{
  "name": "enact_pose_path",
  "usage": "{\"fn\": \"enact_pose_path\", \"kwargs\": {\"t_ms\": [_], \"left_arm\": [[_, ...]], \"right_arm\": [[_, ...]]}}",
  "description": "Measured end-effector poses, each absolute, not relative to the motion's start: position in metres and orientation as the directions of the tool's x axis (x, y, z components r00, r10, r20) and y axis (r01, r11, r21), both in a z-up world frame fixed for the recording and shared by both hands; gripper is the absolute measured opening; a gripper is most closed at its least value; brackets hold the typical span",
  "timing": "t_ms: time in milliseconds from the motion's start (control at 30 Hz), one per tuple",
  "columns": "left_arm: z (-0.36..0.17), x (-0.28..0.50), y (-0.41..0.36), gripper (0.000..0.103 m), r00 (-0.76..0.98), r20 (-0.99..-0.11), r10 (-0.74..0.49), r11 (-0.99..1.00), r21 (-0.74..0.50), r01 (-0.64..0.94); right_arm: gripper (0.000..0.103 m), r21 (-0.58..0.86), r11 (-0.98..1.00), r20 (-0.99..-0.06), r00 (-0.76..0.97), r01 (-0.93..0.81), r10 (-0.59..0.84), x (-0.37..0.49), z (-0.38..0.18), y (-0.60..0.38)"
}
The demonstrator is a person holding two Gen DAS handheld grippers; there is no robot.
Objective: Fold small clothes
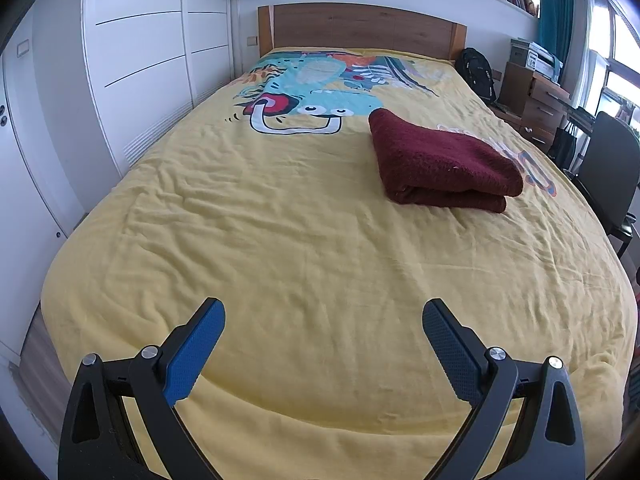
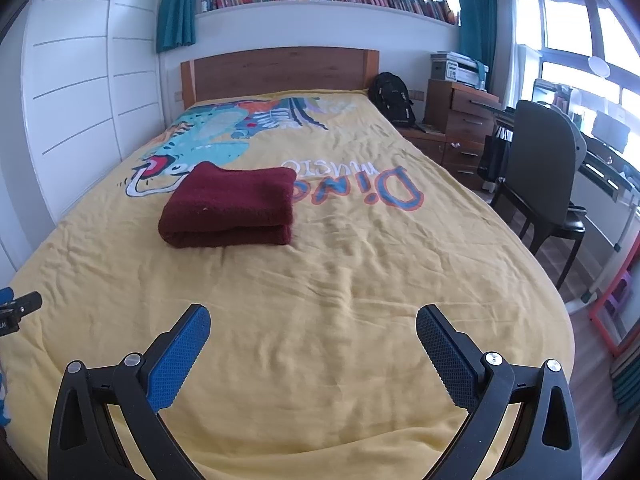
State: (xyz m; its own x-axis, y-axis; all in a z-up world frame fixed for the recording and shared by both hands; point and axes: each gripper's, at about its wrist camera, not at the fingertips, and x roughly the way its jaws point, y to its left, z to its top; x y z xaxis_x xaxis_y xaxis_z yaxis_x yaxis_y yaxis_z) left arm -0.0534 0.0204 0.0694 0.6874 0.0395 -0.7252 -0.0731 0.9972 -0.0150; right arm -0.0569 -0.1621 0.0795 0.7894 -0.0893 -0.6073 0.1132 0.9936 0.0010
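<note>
On the bed (image 1: 280, 240), left wrist view: wrinkled yellow cover; left gripper (image 1: 324, 316), jaws wide and empty, well short of a fuzzy maroon towel (image 1: 444, 160) folded into a thick rectangle. Right wrist view: right gripper (image 2: 313, 322) likewise spread, empty; towel (image 2: 232, 204) mid-bed, partly covering a cartoon print; a dark fragment at the left edge is cut off.

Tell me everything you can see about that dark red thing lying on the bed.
The folded maroon towel looks like thick terry cloth, folded into a neat rectangular bundle with stacked layers showing at its near edge. It lies flat on the yellow bedspread, partly over the dinosaur print. Nothing else touches it; both grippers are well short of it.
</note>
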Motion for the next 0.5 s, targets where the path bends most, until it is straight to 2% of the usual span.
{"fn": "enact_pose_path", "kwargs": {"t_ms": [500], "left_arm": [[0.0657,-0.0525,0.0187,0.098,0.683,-0.729,0.039,0.997,-0.014,-0.072]], "right_arm": [[0.103,0.003,0.993,-0.615,0.783,0.119,-0.092,-0.0554,0.0751,-0.1675]]}}
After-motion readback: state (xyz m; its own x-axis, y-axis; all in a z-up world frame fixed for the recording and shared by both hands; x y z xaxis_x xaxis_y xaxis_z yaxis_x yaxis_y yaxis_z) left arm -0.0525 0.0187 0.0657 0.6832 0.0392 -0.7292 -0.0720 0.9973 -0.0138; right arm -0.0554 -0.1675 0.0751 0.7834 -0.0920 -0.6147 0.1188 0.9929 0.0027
